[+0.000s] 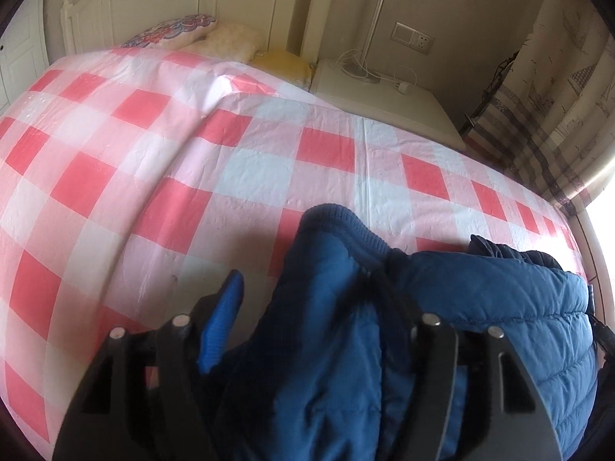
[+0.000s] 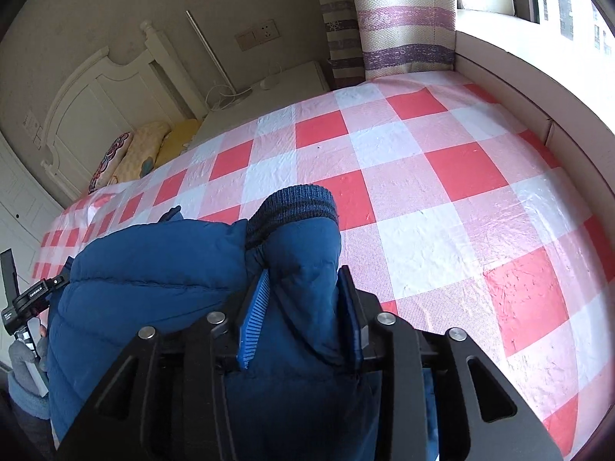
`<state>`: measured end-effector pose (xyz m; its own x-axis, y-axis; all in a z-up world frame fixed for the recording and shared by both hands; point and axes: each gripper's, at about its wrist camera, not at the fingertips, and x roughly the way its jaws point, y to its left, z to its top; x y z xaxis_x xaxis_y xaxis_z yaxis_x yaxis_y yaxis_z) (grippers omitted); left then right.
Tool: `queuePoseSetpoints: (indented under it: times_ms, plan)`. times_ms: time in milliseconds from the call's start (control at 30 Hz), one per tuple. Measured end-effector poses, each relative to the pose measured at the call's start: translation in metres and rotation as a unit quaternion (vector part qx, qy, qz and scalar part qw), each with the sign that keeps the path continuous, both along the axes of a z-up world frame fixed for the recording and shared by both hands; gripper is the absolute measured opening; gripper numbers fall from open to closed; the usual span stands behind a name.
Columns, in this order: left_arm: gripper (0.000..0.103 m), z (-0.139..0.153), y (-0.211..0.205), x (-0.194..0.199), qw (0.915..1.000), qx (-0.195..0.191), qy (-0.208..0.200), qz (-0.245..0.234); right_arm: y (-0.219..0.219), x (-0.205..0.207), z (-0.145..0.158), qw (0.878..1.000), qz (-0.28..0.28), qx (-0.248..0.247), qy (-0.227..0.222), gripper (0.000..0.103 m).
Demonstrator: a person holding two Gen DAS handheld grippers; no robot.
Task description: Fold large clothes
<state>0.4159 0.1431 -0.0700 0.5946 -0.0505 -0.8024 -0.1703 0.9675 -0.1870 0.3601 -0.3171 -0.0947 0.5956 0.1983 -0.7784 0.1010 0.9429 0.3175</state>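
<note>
A bed (image 2: 442,176) under a red-and-white checked cover carries a blue padded jacket (image 2: 161,269) at its near edge. The right tool (image 2: 305,307) is clamped on a sleeve near the ribbed cuff (image 2: 292,207). The left tool (image 1: 307,307) has jacket fabric bunched between its fingers.

Puffer jacket (image 2: 153,269): on checked bedspread (image 2: 423,192), lower left of the right wrist frame; its sleeve (image 2: 303,246) between right gripper (image 2: 303,315) fingers. Pillows (image 2: 130,153): upper left, before headboard (image 2: 96,88). Nightstand (image 1: 384,96): upper right of the left wrist frame, beside bed. Curtain (image 2: 399,19): top centre.
</note>
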Motion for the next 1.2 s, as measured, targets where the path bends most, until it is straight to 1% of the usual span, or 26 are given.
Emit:
queuePoseSetpoints:
  times_ms: [33, 100, 133, 167, 200, 233, 267, 300, 333, 400, 467, 567, 600, 633, 667, 800, 1000, 1133, 1200]
  plan:
    - [0.077, 0.01, 0.003, -0.005, 0.9997, -0.008, -0.021, 0.006, -0.004, -0.004, 0.011, 1.0, -0.019, -0.004, -0.011, 0.058]
    - [0.084, 0.039, 0.006, -0.023, 0.9958, -0.001, -0.081, 0.041, -0.007, -0.014, 0.042, 0.998, -0.029, 0.01, -0.06, 0.058]
    - [0.085, 0.055, 0.003, -0.031, 0.9926, -0.001, -0.11, 0.05, 0.0, -0.015, 0.057, 0.997, -0.022, 0.0, -0.078, 0.058]
    - [0.086, 0.07, -0.004, -0.036, 0.9905, -0.004, -0.13, 0.044, 0.014, -0.015, 0.071, 0.995, -0.006, -0.021, -0.093, 0.058]
    - [0.086, 0.084, -0.017, -0.036, 0.9903, -0.003, -0.136, 0.028, 0.035, -0.014, 0.083, 0.993, 0.019, -0.046, -0.106, 0.058]
    - [0.086, 0.095, -0.035, -0.034, 0.9909, 0.011, -0.134, 0.007, 0.058, -0.013, 0.091, 0.99, 0.048, -0.072, -0.116, 0.057]
    - [0.086, 0.102, -0.058, -0.031, 0.991, 0.035, -0.128, -0.015, 0.084, -0.012, 0.096, 0.984, 0.074, -0.101, -0.124, 0.057]
    - [0.088, 0.105, -0.082, -0.028, 0.9898, 0.061, -0.123, -0.037, 0.108, -0.01, 0.097, 0.979, 0.096, -0.128, -0.128, 0.057]
    - [0.09, 0.104, -0.104, -0.024, 0.9882, 0.082, -0.116, -0.058, 0.128, -0.007, 0.094, 0.974, 0.117, -0.146, -0.124, 0.057]
    - [0.091, 0.091, -0.137, -0.012, 0.9865, 0.105, -0.088, -0.089, 0.158, 0.005, 0.079, 0.972, 0.147, -0.155, -0.099, 0.057]
    - [0.091, 0.071, -0.159, -0.001, 0.9839, 0.139, -0.066, -0.09, 0.175, 0.017, 0.06, 0.969, 0.149, -0.183, -0.077, 0.057]
    - [0.091, 0.033, -0.175, 0.016, 0.9811, 0.161, -0.027, -0.103, 0.18, 0.033, 0.026, 0.969, 0.157, -0.19, -0.033, 0.057]
    - [0.091, 0.02, -0.175, 0.022, 0.9815, 0.159, -0.009, -0.107, 0.179, 0.036, 0.018, 0.97, 0.158, -0.184, -0.025, 0.057]
    - [0.091, 0.007, -0.171, 0.027, 0.9833, 0.147, 0.006, -0.107, 0.178, 0.035, 0.012, 0.971, 0.159, -0.18, -0.023, 0.057]
    - [0.091, 0.001, -0.168, 0.029, 0.9848, 0.139, 0.009, -0.104, 0.178, 0.035, 0.01, 0.971, 0.16, -0.179, -0.023, 0.058]
    - [0.093, -0.007, -0.165, 0.028, 0.9856, 0.134, 0.003, -0.103, 0.18, 0.033, 0.004, 0.971, 0.161, -0.176, -0.026, 0.058]
    - [0.096, -0.013, -0.162, 0.029, 0.9875, 0.124, -0.002, -0.097, 0.181, 0.032, 0.002, 0.972, 0.156, -0.172, -0.037, 0.058]
    - [0.098, -0.014, -0.16, 0.03, 0.9885, 0.12, -0.001, -0.092, 0.184, 0.032, 0.002, 0.97, 0.154, -0.183, -0.038, 0.058]
    - [0.1, -0.015, -0.16, 0.03, 0.9887, 0.121, 0.0, -0.088, 0.186, 0.032, 0.003, 0.968, 0.159, -0.192, -0.034, 0.06]
